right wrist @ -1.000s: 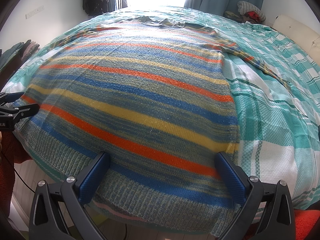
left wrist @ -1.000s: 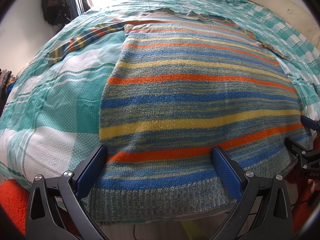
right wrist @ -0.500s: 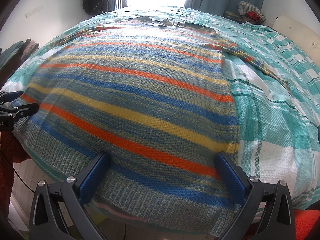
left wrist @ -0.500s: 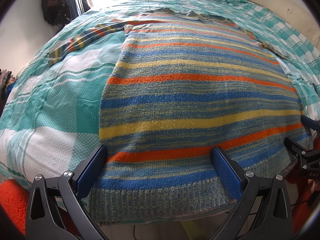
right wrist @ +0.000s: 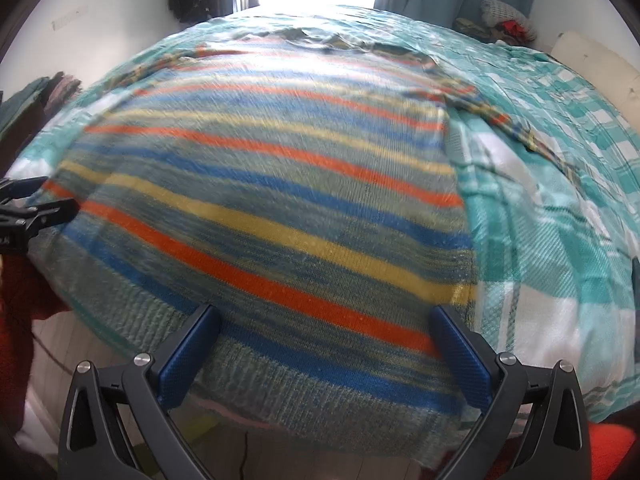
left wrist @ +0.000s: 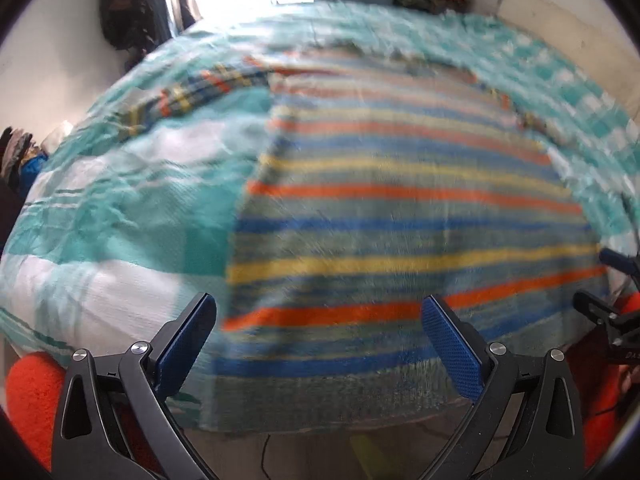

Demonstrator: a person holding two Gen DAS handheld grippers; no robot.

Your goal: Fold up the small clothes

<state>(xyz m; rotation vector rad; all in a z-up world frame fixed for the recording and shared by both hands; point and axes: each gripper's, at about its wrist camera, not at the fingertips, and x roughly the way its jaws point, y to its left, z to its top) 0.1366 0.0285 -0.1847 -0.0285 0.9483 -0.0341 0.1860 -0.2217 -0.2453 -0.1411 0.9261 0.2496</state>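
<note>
A striped knit sweater [left wrist: 400,220] in blue, orange, yellow and grey-green lies flat on the bed, hem toward me; it also shows in the right wrist view [right wrist: 272,208]. One sleeve [left wrist: 180,100] stretches out to the far left, the other sleeve [right wrist: 516,124] to the far right. My left gripper [left wrist: 320,336] is open and empty above the hem's left part. My right gripper [right wrist: 324,340] is open and empty above the hem's right part. Both views are motion-blurred. Each gripper shows at the edge of the other's view.
The bed has a teal and white checked cover [left wrist: 120,220], seen also in the right wrist view [right wrist: 560,220]. A bright window and curtains are at the far end, with piled clothes [right wrist: 504,20] at the far right. The floor lies below the bed's near edge.
Both grippers have begun to move: the views are now blurred and the sweater sits slightly lower and shifted in frame. Both stay open.
</note>
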